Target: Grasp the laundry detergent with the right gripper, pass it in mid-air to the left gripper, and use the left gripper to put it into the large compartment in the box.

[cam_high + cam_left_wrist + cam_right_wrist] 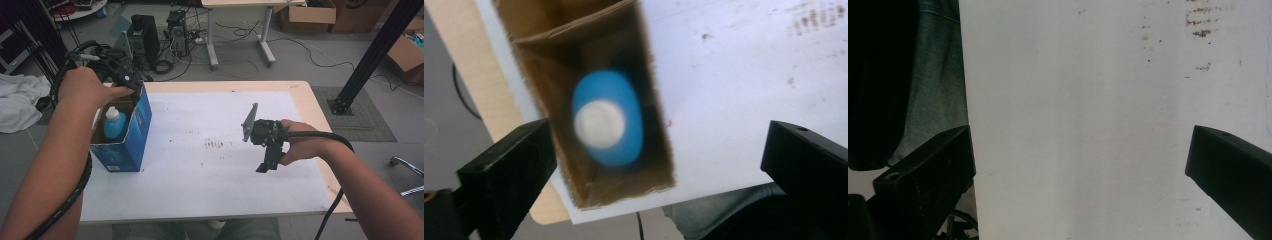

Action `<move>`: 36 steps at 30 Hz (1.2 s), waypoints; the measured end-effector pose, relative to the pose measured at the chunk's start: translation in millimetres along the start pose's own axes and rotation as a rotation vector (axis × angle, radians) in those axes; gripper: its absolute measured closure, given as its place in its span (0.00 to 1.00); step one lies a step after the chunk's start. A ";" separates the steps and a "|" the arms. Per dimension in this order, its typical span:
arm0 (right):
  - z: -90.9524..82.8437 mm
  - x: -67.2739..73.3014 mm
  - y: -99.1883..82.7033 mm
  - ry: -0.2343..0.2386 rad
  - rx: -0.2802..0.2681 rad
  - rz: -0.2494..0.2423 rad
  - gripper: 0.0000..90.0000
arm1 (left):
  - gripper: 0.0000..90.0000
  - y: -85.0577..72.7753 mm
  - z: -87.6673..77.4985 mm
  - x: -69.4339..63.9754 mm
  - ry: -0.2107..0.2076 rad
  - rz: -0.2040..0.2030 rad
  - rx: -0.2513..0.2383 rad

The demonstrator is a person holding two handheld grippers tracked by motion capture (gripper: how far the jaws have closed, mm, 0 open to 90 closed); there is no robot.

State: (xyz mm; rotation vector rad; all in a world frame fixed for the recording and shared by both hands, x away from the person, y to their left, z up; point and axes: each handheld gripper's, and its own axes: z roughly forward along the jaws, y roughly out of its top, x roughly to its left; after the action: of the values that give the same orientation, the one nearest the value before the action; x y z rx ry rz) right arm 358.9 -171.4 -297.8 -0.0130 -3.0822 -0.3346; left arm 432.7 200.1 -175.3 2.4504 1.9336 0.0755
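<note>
The table (300, 100) has a pale wooden top with a white sheet (210, 170) over most of it, leaving bare wood along the far edge and the right edge. A patch of small brown stains (215, 144) marks the sheet near its middle.

A blue cardboard box (131, 135) stands upright at the left edge of the table, about midway between the near and far corners, with its top open. Inside it stands a blue bottle (114, 125) with a white cap, upright and below the box's rim. In the left gripper view the bottle (608, 119) is seen from straight above, its cap in the middle, with the brown inner walls of the box (574, 60) around it; that picture is somewhat blurred.

The left gripper (131, 86) hangs over the far end of the box's opening, held in the person's left hand (87, 87). Its jaws are spread wide with nothing between the pads, and they stand clear above the bottle.

The right gripper (266, 167) is held in the right hand (300, 145) over the right half of the sheet, well apart from the box, pointing down at bare sheet. Its jaws are also spread wide and hold nothing.
</note>
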 end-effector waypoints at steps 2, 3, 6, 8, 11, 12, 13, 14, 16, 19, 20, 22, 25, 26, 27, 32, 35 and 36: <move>0.1 0.3 -0.4 -0.002 0.000 0.005 0.00 | 0.01 1.2 -1.9 -5.5 -0.003 0.027 -0.004; 0.0 0.3 -0.6 -0.001 0.002 0.005 0.00 | 0.00 1.7 -2.5 -7.5 -0.004 0.036 -0.005; -0.4 0.4 -0.9 0.001 0.004 0.009 0.00 | 0.00 3.1 -4.6 -15.8 -0.016 0.092 -0.009; -0.7 -0.1 -1.1 0.002 0.003 0.011 0.00 | 0.00 4.1 -5.6 -21.9 -0.032 0.139 -0.013; -1.4 -0.5 -1.1 0.001 0.006 0.017 0.00 | 0.00 5.3 -6.2 -32.9 -0.075 0.239 -0.030; -1.6 -0.8 -0.9 0.000 0.004 0.013 0.00 | 0.00 5.5 -6.7 -36.2 -0.099 0.275 -0.048; -2.0 -0.9 -0.6 -0.001 0.005 0.013 0.00 | 0.00 5.4 -7.0 -39.0 -0.117 0.298 -0.056; -2.3 -1.0 -0.5 -0.001 0.005 0.012 0.00 | 0.00 5.3 -7.2 -43.1 -0.141 0.346 -0.064; -3.1 -1.5 -0.3 0.002 0.005 0.014 0.00 | 0.00 4.6 -7.3 -50.4 -0.159 0.418 -0.074; -3.2 -2.7 -0.6 0.004 0.012 0.024 0.00 | 0.00 3.3 -5.8 -60.2 -0.172 0.507 -0.067; -2.8 -3.5 -0.6 0.006 0.014 0.024 0.00 | 0.00 2.7 -4.9 -63.6 -0.173 0.538 -0.060; -2.1 -5.1 -0.7 0.009 0.020 0.020 0.00 | 0.00 0.6 -2.6 -71.0 -0.168 0.601 -0.046; -2.1 -6.5 -0.6 0.008 0.023 0.028 0.00 | 0.00 -3.6 1.8 -83.0 -0.159 0.696 -0.016; -2.4 -6.6 0.0 0.006 0.022 0.027 0.00 | 0.00 -5.0 3.6 -87.2 -0.157 0.731 -0.006; -3.1 -6.4 0.7 0.007 0.025 0.029 0.00 | 0.00 -6.5 5.6 -91.7 -0.148 0.763 0.006; -4.2 -7.3 3.7 0.006 0.030 0.025 0.00 | 0.00 -14.5 17.3 -113.7 -0.129 0.905 0.067; -6.2 -6.3 4.6 0.003 0.035 0.025 0.00 | 0.00 -19.1 24.0 -124.4 -0.122 0.976 0.099; -7.1 -5.8 4.5 0.002 0.035 0.029 0.00 | 0.00 -21.3 26.9 -129.0 -0.130 1.016 0.110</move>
State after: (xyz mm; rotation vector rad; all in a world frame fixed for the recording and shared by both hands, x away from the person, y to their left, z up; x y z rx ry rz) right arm 365.0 -168.6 -290.1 -0.0562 -3.0816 -0.2784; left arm 383.5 80.1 -206.4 3.1093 0.4991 -0.1745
